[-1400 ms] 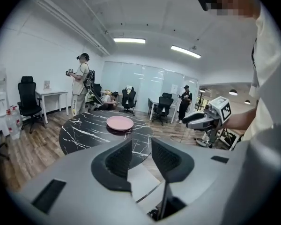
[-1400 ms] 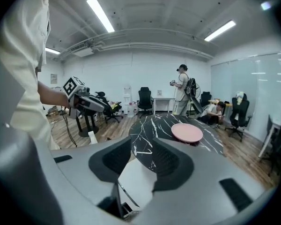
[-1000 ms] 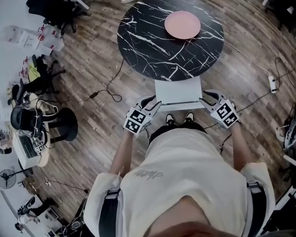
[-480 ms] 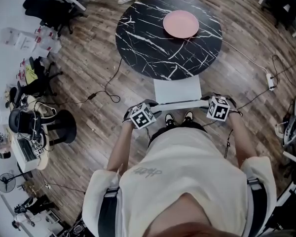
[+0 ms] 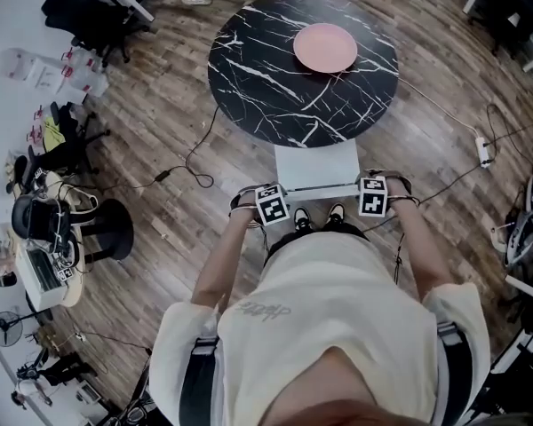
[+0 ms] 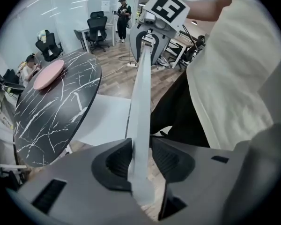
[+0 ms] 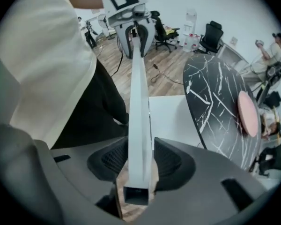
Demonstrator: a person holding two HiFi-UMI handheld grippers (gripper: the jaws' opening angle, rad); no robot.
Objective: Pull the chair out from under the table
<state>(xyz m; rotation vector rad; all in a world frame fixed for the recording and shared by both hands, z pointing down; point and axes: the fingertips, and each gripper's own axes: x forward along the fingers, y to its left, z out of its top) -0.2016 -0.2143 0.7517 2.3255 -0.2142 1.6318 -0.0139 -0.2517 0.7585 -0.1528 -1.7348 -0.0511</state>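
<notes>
White chair rail [image 5: 320, 187] btwn L gripper [image 6: 143, 150] fingers, just-opening R gripper [image 7: 140, 154] fingers.

Pink plate [image 5: 325, 47], blk cable [image 5: 192, 153] across wood floor [image 5: 151, 131], round blk stool [image 5: 113, 230] left, pwr strip [image 5: 481, 149] right.

Round black table [image 5: 275, 91] with white veining, set on wood-plank floor [image 5: 160, 131]; pink plate [image 5: 325, 46] flat on the tabletop, toward its far right edge. On the floor: white chair [image 5: 317, 162], seat partly under the table's near rim; black cables [image 5: 192, 153]; power strip [image 5: 483, 149]; round black stool [image 5: 115, 229].
</notes>
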